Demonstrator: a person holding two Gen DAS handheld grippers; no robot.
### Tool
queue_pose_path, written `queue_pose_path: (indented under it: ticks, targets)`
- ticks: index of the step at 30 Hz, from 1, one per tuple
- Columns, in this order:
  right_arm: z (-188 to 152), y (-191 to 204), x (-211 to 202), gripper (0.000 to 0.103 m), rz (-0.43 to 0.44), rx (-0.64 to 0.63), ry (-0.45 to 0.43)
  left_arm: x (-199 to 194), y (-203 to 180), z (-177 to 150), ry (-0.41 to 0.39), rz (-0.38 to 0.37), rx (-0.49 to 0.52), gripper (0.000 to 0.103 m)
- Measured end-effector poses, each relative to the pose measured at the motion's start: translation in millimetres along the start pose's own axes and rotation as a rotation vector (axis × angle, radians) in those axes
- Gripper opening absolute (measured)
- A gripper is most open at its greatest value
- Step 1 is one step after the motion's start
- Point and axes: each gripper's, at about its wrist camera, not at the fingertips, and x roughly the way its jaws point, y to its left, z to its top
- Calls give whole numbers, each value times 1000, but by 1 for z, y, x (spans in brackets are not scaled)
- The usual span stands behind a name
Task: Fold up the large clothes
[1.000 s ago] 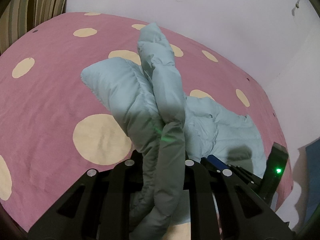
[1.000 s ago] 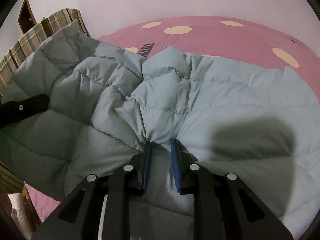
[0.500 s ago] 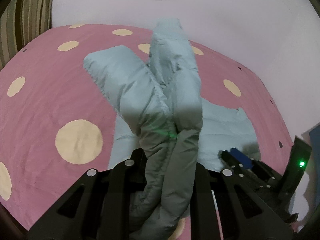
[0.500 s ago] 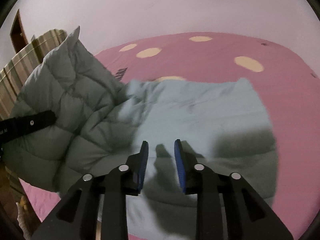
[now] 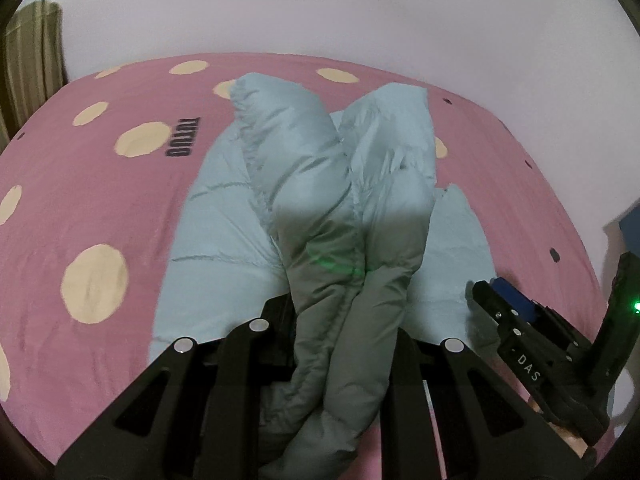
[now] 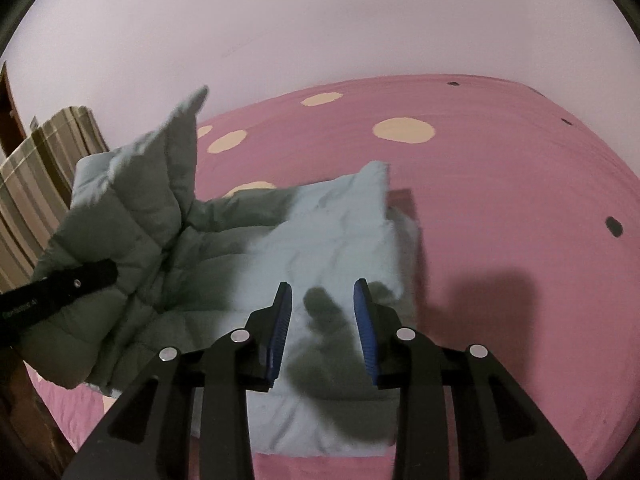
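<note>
A pale blue-green puffer jacket (image 5: 216, 240) lies on the pink bed. My left gripper (image 5: 340, 320) is shut on a bunched fold of the jacket (image 5: 340, 184), which rises between its fingers and hides the pads. In the right wrist view that lifted part of the jacket (image 6: 132, 224) stands up at the left, with a finger of the left gripper (image 6: 72, 284) pressed on it. My right gripper (image 6: 322, 300) hovers over the flat part of the jacket (image 6: 336, 232), open, with nothing between its blue pads (image 6: 280, 324). The left wrist view shows the right gripper (image 5: 504, 304) low on the right.
The pink bedsheet (image 5: 100, 200) has cream dots and a dark printed word (image 5: 184, 136). A plain pale wall (image 6: 320, 20) runs behind the bed. A striped curtain or cloth (image 6: 36, 168) hangs at the left. Bare sheet (image 6: 520, 200) spreads to the right of the jacket.
The right gripper let go of the jacket, opened and drew back to the right. The left gripper carried its held fold over the flat part of the jacket.
</note>
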Motion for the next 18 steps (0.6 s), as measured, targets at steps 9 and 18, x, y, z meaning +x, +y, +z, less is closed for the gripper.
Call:
queue_pose_path:
  ticks: [9,18]
  targets:
    - [-1,-33,-6,33,-76,18,-6,43,-63,2,54,-34,77,14]
    - [-11,-71,-5,44,-142,55,20,77,-105,-15,29,-2,127,14]
